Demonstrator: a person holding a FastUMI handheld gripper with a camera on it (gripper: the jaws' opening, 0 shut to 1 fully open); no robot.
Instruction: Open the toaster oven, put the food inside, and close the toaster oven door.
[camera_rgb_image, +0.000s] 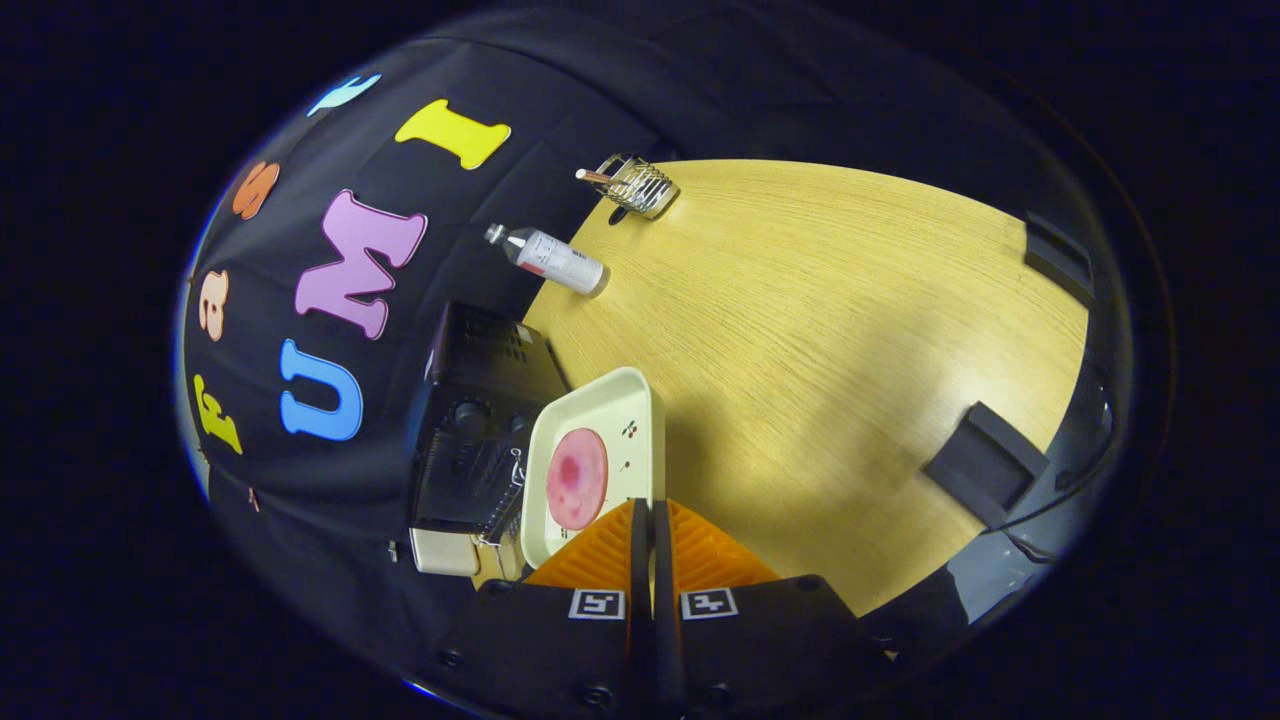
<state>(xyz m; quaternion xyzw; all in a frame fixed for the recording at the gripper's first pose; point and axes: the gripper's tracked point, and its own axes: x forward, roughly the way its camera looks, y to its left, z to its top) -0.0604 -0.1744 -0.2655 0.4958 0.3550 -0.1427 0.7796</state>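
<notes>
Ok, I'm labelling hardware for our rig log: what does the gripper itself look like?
The gripper has two ribbed, wedge-shaped fingers on a black body with small screws. Each side carries a square black-and-white marker tag. The fingers close on the tray rim.

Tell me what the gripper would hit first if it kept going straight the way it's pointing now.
Most likely the cream tray, whose near edge sits right at the tips of the gripper. Its fingers are nearly together, though whether they pinch the tray's edge is unclear. The pink food lies slightly off that line.
</notes>
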